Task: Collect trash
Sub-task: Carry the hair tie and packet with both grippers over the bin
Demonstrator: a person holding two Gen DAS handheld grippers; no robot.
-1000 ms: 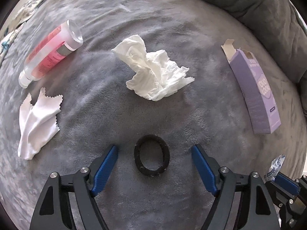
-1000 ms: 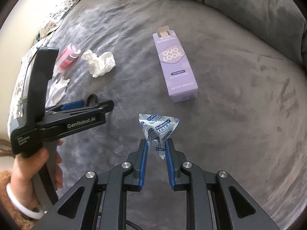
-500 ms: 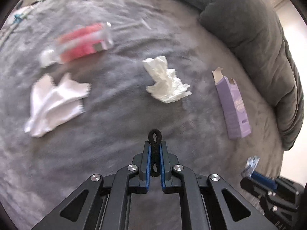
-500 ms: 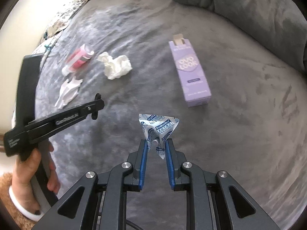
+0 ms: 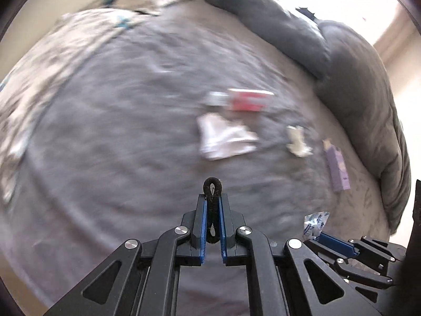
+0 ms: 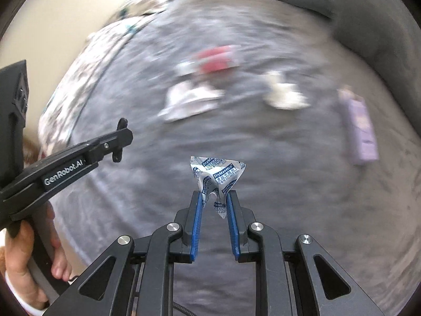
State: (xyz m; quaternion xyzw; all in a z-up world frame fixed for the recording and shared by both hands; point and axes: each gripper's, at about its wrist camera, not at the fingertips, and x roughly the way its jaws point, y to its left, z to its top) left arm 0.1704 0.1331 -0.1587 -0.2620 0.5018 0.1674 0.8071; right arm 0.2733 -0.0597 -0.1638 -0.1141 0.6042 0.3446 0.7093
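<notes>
Left wrist: left claw (image 5: 212,205) clamps hair tie (image 5: 212,187); right claw (image 6: 214,202) pinches desiccant packet (image 6: 217,176).

Both wrist views look steeply down along their fingers at the grey blanket (image 5: 131,158) from well above it. Both take in the box (image 5: 338,169) (image 6: 359,129) and tissue (image 5: 297,142) (image 6: 284,94).

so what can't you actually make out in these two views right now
- Pink bottle: both views, motion blur wipes out any label.
- White cloth and crumpled tissue: blurred, edges and folds lost.
- Purple box: blurred, print unreadable.
- Black ring in the left gripper: lower part hidden between the blue pads.
- Desiccant packet in the right gripper: bottom tucked between the pads.
- No trash bin in either view.
</notes>
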